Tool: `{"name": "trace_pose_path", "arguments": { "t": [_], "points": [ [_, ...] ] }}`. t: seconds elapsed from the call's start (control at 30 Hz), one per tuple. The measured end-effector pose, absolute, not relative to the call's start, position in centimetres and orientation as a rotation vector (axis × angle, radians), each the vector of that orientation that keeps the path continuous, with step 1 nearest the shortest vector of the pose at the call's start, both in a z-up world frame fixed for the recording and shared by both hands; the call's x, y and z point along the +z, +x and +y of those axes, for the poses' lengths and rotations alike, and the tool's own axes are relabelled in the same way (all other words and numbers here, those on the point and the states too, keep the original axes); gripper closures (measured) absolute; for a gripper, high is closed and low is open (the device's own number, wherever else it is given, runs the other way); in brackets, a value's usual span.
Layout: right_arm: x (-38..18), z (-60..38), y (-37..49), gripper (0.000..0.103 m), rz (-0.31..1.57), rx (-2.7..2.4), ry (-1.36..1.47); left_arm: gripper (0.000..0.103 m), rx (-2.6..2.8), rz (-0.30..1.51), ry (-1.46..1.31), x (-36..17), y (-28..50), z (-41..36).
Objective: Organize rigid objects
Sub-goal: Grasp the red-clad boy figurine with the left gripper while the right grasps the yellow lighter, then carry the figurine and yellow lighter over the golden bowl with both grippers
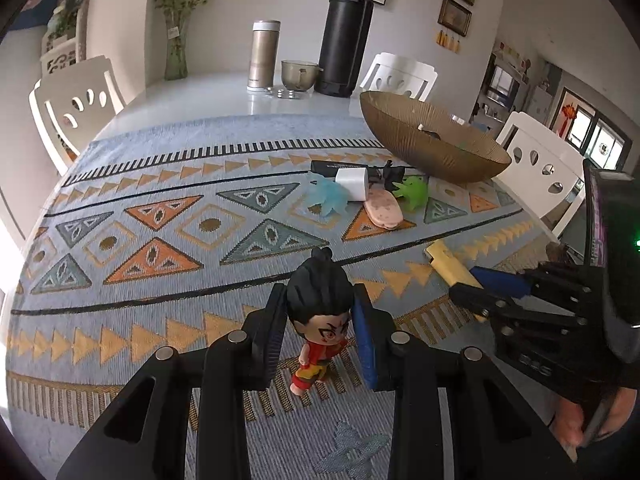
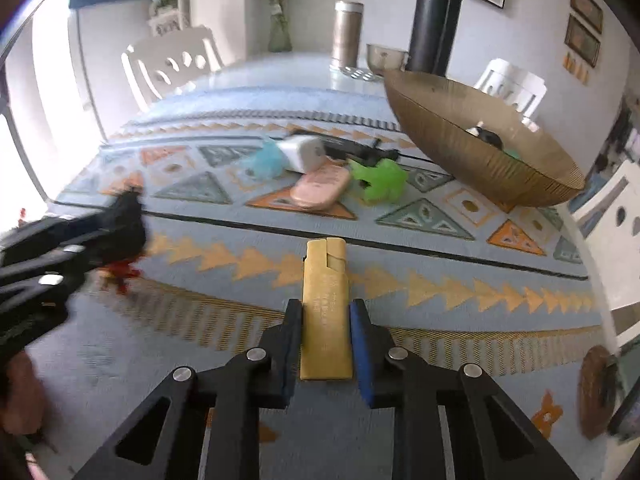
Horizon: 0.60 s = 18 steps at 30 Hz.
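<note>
Gripping the black-haired red-robed toy figurine [image 1: 316, 320] in my left gripper [image 1: 320, 340] and the flat yellow lighter [image 2: 325, 312] in my right gripper [image 2: 325, 344], both by narrow holds; either could twist free before reaching the far ribbed amber glass bowl [image 1: 424, 148].

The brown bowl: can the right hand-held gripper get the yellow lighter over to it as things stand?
Probably yes. The right hand-held gripper is shut on the yellow lighter, and the cloth between it and the brown bowl looks bare; the pink case and green toy lie off to the left.
</note>
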State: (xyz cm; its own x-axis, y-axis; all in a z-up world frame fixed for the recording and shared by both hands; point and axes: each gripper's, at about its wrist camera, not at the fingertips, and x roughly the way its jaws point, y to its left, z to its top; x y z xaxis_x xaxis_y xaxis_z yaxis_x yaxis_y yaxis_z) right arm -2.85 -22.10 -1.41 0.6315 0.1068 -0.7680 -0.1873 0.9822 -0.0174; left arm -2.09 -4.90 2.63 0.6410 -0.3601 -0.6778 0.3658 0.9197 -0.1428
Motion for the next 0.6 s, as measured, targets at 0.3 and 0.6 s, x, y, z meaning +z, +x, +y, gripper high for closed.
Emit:
{"name": "trace_pose_path", "arguments": {
  "t": [0.3, 0.6],
  "points": [
    [1.5, -24.4, -4.7, 0.080, 0.821, 0.306, 0.157, 0.074, -0.395, 0.763, 0.051, 2.8, -2.5, -5.7],
    [4.7, -27.1, -5.0, 0.080, 0.739, 0.261, 0.178, 0.074, -0.461, 0.699, 0.021, 7.2, -2.1, -7.6]
  ]
}}
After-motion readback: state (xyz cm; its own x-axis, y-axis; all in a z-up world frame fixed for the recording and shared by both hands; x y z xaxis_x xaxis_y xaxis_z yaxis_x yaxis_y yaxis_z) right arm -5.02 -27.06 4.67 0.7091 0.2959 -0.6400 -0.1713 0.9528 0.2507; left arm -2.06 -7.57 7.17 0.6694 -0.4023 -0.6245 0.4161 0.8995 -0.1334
